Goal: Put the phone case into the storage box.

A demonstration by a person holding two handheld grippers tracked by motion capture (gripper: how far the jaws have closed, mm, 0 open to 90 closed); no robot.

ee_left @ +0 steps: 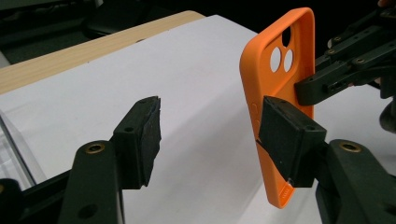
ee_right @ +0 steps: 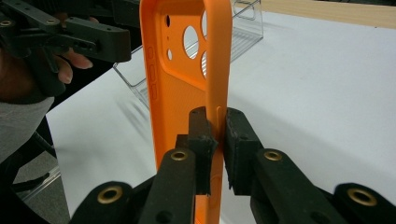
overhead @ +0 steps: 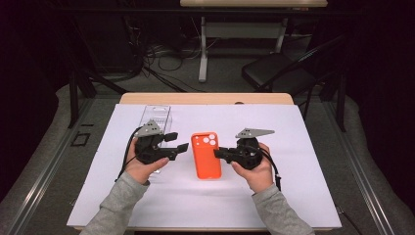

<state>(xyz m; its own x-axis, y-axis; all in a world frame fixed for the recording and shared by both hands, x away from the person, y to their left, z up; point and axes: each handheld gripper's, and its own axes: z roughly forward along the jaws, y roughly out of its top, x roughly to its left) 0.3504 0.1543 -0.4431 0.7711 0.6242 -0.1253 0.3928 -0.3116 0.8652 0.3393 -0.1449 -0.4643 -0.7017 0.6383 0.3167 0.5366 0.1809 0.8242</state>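
Right gripper view: orange phone case (ee_right: 180,88) clamped by its edge in the right gripper (ee_right: 218,140), mid-table; left gripper (ee_left: 210,130) unclenched beside it, likely freeing it.

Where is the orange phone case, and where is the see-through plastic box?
orange phone case (overhead: 206,161): high view, middle of its back.
clear plastic box (overhead: 155,115): high view, its top face.

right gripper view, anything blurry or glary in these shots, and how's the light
Right gripper view: the tongs and orange case are sharp, the clear box behind is soft. Left gripper view: case crisp, table edge slightly soft. High view: white sheet bright and even, no glare, the room around it dark.
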